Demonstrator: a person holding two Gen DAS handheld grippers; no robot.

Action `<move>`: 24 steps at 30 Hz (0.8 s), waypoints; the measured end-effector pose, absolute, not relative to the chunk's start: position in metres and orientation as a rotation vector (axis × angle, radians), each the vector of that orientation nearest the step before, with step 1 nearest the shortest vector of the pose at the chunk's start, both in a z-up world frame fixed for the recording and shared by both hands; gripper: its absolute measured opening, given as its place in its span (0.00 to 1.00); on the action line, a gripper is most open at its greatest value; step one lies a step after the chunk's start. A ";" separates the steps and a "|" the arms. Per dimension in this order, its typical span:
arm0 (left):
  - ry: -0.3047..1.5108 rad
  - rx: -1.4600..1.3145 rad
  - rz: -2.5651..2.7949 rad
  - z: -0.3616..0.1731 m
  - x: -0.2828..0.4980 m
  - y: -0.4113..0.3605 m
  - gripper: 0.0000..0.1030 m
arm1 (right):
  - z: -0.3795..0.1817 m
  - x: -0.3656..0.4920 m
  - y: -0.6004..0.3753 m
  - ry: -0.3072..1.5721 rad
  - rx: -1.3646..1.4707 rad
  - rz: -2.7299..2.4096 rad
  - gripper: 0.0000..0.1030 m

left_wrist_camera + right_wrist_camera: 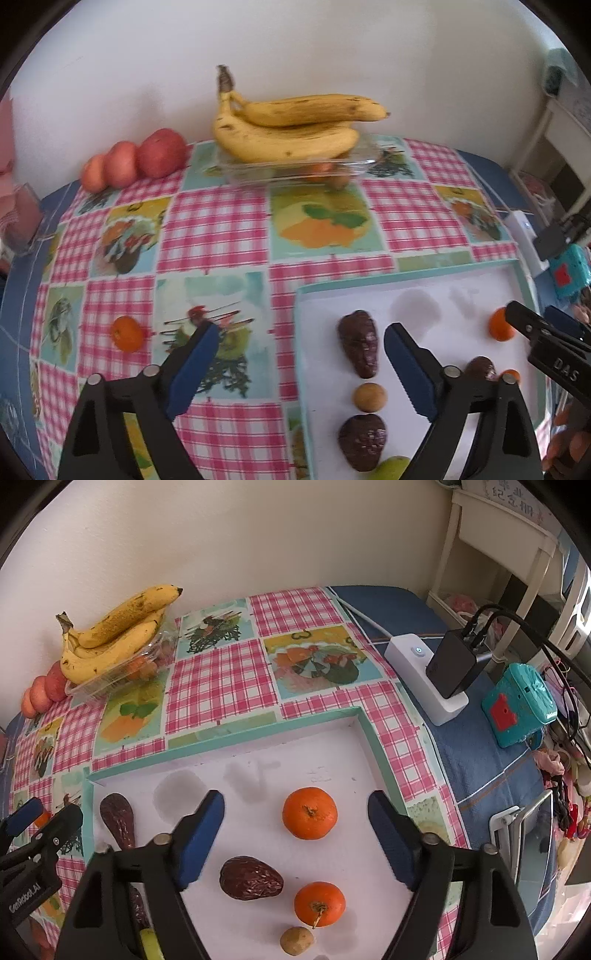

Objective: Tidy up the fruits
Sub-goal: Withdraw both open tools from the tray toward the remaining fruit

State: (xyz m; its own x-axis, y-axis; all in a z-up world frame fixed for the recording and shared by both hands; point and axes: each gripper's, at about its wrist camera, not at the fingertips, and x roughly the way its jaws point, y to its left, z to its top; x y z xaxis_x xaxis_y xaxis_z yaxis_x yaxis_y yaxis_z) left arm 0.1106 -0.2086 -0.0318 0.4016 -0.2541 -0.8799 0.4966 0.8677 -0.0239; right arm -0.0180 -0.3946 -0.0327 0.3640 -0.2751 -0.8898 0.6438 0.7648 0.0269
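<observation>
- While both tools hover empty, the left gripper has its blue pads spread wide, straddling the tray's left rim; the right gripper is likewise spread, above the tray floor.
- Between the right gripper's pads: a mandarin on the white tray, stem scar up, touching nothing. Judgement: light, round, soft-skinned; take it across the widest girth with gentle squeeze, or it may roll or bruise.
- Nearer the right camera: a dark wrinkled fruit, a second mandarin with stem, a small tan round fruit.
- Left view, inside the tray: two dark wrinkled fruits with a tan round fruit between them; a green fruit at the bottom edge, partly cut off.
- Outside the tray, on the checked cloth: a loose mandarin, left of the left gripper. Judgement: likely next for the left tool.
- Far side: bananas resting on a clear plastic box; three apples against the wall. Bananas look ripe and soft; hold near the stem.
- Right of the cloth: white power strip, teal box.
</observation>
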 end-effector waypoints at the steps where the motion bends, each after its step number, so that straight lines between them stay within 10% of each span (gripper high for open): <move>1: 1.061 0.257 -0.474 -0.034 0.112 -0.207 0.94 | -0.033 -0.018 -0.394 1.044 0.405 -0.610 0.79; 24: 1.054 0.275 -0.407 -0.024 0.112 -0.185 1.00 | -0.029 -0.016 -0.383 1.027 0.399 -0.591 0.91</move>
